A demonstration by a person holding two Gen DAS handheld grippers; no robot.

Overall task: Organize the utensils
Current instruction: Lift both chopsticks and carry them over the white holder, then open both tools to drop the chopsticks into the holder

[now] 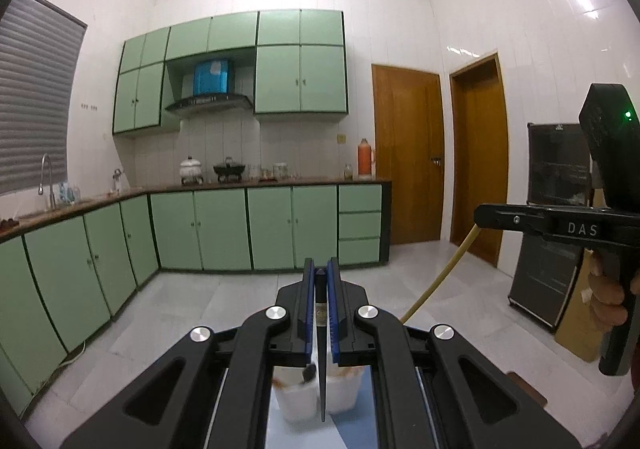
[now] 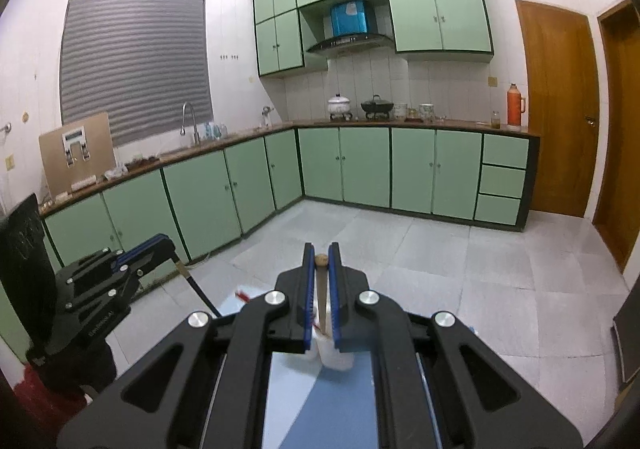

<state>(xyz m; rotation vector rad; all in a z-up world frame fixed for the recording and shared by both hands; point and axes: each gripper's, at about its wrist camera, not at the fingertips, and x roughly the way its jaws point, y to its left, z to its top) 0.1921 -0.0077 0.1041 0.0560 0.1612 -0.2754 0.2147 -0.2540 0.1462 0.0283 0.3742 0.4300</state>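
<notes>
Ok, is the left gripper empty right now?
No, the left gripper is shut on a thin dark chopstick that hangs down between its blue pads toward the white plastic cup.

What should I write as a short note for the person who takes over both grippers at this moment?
Left gripper: shut on a black chopstick, held above the white cup.
Right gripper: shut on a light wooden chopstick, its lower end hanging over the same white cup.
The cup stands on a blue surface below both grippers; something dark already sits in it.
Done: both utensils are gripped and off the surface.
Left: where each one should go cannot be told from these views; place them and release.
</notes>
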